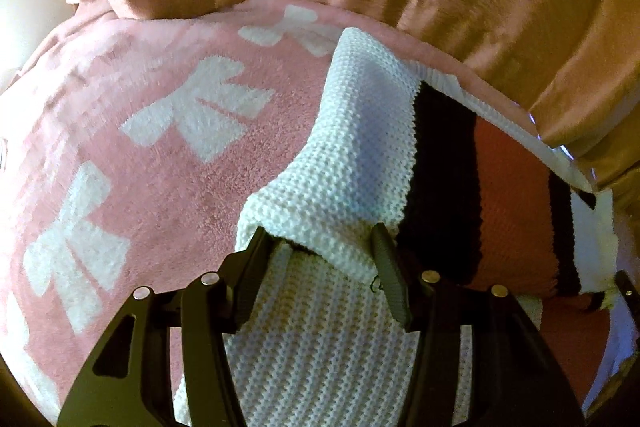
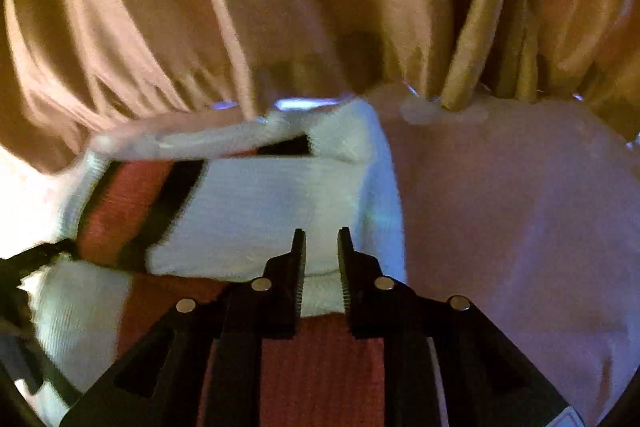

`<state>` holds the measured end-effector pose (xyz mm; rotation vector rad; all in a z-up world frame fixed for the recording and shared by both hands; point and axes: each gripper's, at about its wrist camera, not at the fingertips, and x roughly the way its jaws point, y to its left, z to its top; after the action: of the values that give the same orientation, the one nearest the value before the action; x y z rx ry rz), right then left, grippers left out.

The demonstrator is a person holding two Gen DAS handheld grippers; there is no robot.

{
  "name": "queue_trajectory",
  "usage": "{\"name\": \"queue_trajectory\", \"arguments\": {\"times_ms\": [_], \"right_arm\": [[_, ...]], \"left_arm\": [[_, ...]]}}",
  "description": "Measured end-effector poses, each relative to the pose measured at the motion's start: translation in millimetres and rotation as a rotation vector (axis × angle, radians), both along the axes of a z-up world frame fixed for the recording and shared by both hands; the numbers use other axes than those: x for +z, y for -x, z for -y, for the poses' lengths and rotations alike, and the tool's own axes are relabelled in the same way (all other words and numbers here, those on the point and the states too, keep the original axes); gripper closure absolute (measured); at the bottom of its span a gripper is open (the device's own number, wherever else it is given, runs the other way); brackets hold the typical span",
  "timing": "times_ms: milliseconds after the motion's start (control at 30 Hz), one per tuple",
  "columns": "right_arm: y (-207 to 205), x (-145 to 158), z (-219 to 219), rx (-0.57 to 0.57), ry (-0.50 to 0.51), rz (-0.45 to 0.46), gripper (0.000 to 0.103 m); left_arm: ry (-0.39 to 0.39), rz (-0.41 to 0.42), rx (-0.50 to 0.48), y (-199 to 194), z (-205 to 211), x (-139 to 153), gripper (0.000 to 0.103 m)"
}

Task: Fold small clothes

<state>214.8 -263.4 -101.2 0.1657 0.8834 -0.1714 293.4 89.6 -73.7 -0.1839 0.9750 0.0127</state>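
The far side is closed off by a curtain [image 2: 280, 7]; open blanket [image 1: 160, 167] is left free to the left of the sweater [image 1: 360, 131].

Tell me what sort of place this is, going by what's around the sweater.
Probably a bedroom, with the folding done on a bed. The knitted sweater lies on a soft pink blanket with white bows, and long tan curtains hang right behind it. No bed frame or other furniture shows, so this is a guess.
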Motion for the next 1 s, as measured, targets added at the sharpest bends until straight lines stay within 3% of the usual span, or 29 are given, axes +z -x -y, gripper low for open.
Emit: {"name": "queue_trajectory", "arguments": {"times_ms": [67, 167, 300, 400, 533, 633, 767, 1000], "right_arm": [[0.6, -3.3, -2.1, 0.003, -0.013, 0.01, 0.086], [16.2, 18.9, 1.2, 0.004, -0.052, 0.074, 0.085], [-1.3, -7.5, -4.2, 0.021, -0.004, -0.016, 0.083], [5.7, 5.2, -2.2, 0.012, -0.034, 0.018, 0.083], [27.4, 24.6, -5.3, -0.003, -0.051, 0.071, 0.067], [54.9, 33.9, -11.6, -0.006, -0.067, 0.099, 0.057], [103.4, 43.0, -13.7, 0.002, -0.048, 0.105, 0.052], [177.9, 46.8, -39.4, 0.053, -0.027, 0.073, 0.044]], "left_arm": [[-0.017, 0.006, -0.004, 0.8, 1.9, -0.5, 0.052], [-0.036, 0.013, -0.006, 3.7, 4.0, -0.3, 0.052], [-0.049, 0.015, -0.006, 4.2, 4.8, -0.5, 0.052], [-0.049, 0.014, -0.01, 3.9, 3.7, -0.7, 0.052], [-0.053, 0.014, -0.012, 3.7, 4.2, -0.2, 0.052], [-0.081, 0.024, -0.012, 10.1, 8.3, 4.7, 0.046], [-0.143, 0.036, 0.001, 34.6, 16.2, 20.5, 0.038], [-0.142, 0.041, -0.054, 102.5, 25.8, 46.2, 0.032]]}}
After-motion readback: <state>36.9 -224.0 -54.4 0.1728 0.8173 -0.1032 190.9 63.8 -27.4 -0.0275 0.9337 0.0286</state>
